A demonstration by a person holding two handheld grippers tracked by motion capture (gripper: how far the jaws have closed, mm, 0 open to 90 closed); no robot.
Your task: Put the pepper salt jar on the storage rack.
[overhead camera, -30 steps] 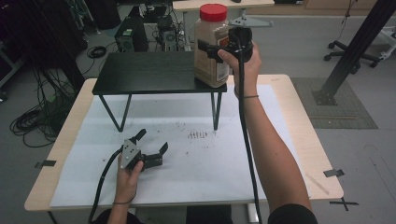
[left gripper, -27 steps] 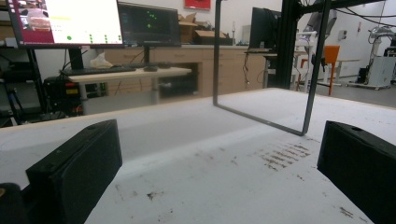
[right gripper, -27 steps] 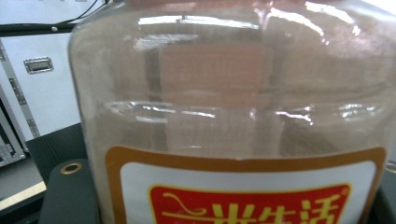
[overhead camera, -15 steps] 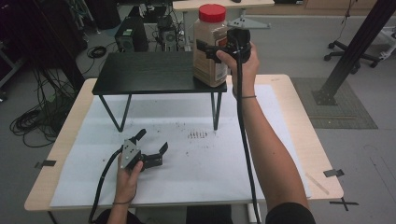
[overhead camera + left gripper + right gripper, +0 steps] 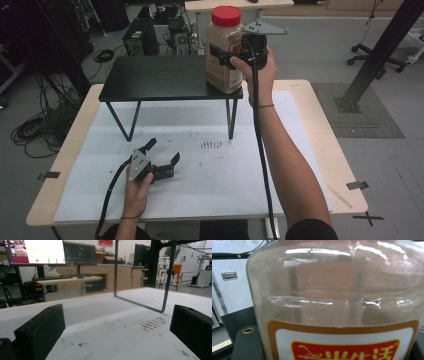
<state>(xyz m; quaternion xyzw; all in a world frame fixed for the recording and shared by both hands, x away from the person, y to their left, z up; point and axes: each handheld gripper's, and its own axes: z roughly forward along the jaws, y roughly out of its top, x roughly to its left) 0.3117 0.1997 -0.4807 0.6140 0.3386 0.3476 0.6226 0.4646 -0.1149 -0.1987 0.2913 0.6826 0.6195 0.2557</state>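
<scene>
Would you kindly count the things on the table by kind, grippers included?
Jar with red lid: 1
Black stand: 1
White paper sheet: 1
Grippers: 2, left gripper and right gripper
Total: 5

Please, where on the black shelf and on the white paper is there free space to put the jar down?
The black shelf is bare left of the jar, which stands at its right end in the right gripper. The white paper is bare between the shelf legs and right of the left gripper. It is crowded only around that gripper.
</scene>
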